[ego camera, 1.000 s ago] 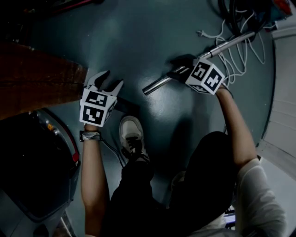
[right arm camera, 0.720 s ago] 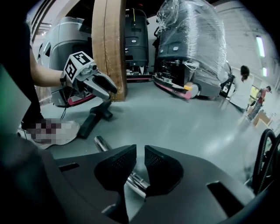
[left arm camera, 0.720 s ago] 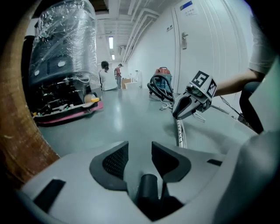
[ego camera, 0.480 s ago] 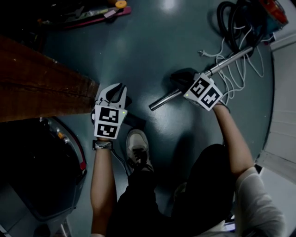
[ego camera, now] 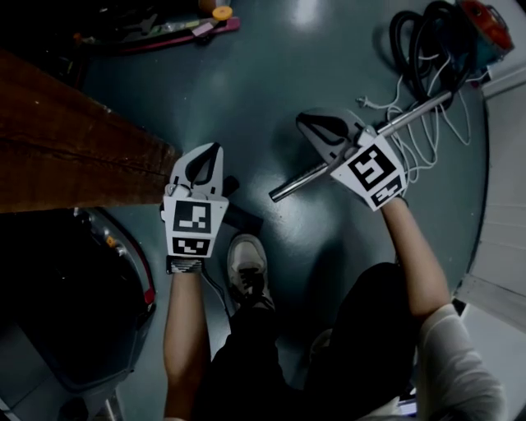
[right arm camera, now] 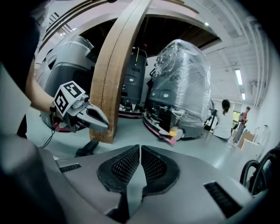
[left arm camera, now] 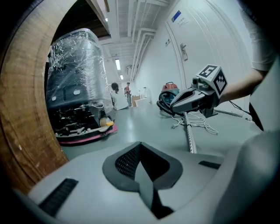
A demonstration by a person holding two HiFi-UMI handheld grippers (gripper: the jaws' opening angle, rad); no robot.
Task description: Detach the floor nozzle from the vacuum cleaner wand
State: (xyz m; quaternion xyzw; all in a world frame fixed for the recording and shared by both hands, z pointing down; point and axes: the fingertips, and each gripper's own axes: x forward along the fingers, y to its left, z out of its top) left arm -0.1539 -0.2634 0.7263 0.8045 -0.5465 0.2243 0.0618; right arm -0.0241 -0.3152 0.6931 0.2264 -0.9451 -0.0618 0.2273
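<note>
The left gripper (ego camera: 207, 160) has its fingers pressed together, having just been closing, with nothing between them. The right gripper (ego camera: 315, 123) has also just been closing; its pads meet with only a hairline gap and hold nothing. Both are raised off the floor (ego camera: 271, 74). The floor nozzle (ego camera: 244, 218), dark and low, lies on the floor beneath and just behind the left fingers, beside the person's shoe (ego camera: 249, 263). The wand (ego camera: 297, 182) lies under the right fingers, its free end apart from the nozzle. Its far end runs beyond them towards the vacuum cleaner (ego camera: 481, 25), across a white cord (ego camera: 431, 136).
</note>
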